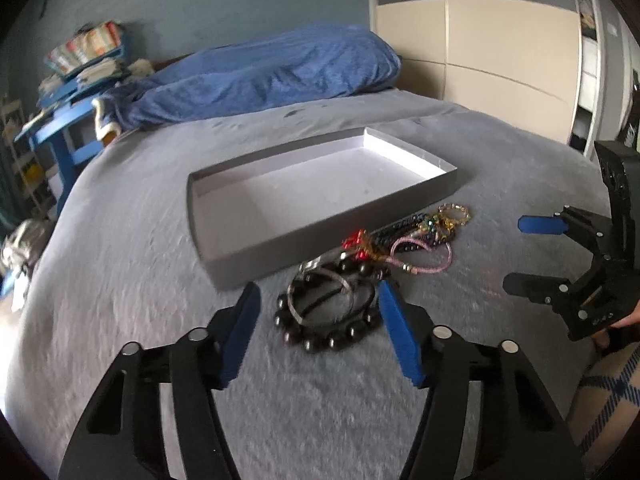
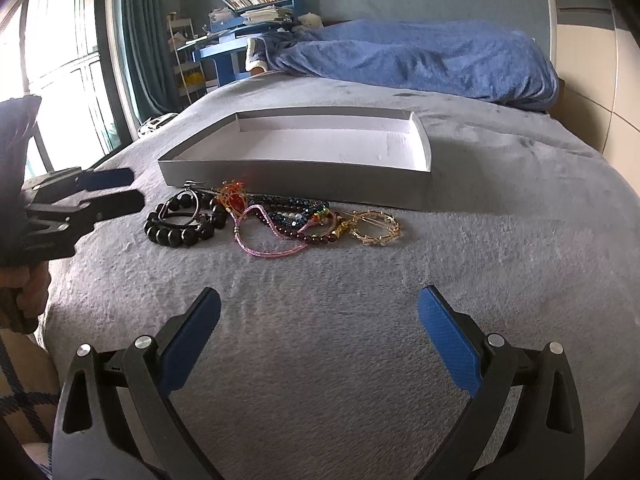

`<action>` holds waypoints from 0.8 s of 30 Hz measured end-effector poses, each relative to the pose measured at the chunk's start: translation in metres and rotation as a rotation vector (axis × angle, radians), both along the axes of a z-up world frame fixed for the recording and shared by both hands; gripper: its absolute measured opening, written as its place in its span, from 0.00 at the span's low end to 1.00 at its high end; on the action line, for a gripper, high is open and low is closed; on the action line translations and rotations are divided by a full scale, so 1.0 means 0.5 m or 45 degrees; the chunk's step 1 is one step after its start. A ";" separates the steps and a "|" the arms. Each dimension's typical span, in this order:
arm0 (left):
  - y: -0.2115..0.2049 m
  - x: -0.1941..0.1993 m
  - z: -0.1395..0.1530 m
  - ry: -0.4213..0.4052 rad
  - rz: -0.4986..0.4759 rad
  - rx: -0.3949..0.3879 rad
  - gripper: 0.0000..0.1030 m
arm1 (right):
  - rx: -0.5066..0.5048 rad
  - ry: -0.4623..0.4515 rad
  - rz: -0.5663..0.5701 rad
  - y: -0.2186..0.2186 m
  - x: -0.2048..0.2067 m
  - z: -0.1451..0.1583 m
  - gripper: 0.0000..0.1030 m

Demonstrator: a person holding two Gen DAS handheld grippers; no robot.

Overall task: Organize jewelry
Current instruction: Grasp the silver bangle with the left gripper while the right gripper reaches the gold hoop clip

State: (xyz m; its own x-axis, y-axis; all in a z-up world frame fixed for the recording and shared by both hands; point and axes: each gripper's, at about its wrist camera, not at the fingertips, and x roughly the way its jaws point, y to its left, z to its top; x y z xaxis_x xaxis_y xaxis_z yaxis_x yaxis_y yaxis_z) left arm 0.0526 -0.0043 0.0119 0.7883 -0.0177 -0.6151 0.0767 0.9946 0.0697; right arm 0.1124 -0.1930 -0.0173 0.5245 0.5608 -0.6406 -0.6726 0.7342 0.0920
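Note:
A pile of jewelry lies on the grey bed in front of a shallow grey box (image 1: pixel 448 186) (image 2: pixel 427 152) with nothing in it. A black bead bracelet (image 1: pixel 352 332) (image 2: pixel 176 235) is nearest my left gripper (image 1: pixel 320 300), which is open just above and around it, holding nothing. A thin metal bangle (image 1: pixel 296 312) rests on the beads. A pink cord bracelet (image 2: pixel 260 250), dark bead strands (image 2: pixel 288 216) and a gold ring-shaped piece (image 2: pixel 376 227) lie to the right. My right gripper (image 2: pixel 318 300) is open and empty, short of the pile; it also shows in the left wrist view (image 1: pixel 516 252).
A blue blanket (image 2: pixel 420 56) is heaped at the far end of the bed. A blue desk with books (image 2: pixel 248 4) stands beyond the bed by the curtain and window. A wardrobe (image 1: pixel 480 20) lines the other side.

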 end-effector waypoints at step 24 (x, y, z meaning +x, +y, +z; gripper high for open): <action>-0.032 0.073 0.012 0.013 -0.104 0.053 0.05 | -0.060 0.143 -0.140 0.006 0.110 0.002 0.64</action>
State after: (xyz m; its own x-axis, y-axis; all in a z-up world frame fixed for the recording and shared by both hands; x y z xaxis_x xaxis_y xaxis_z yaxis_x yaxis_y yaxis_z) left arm 0.0893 -0.0203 0.0177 0.7789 -0.0561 -0.6246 0.1585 0.9813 0.1096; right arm 0.1674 -0.1900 -0.0162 0.5048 0.4717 -0.7230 -0.5754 0.8082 0.1255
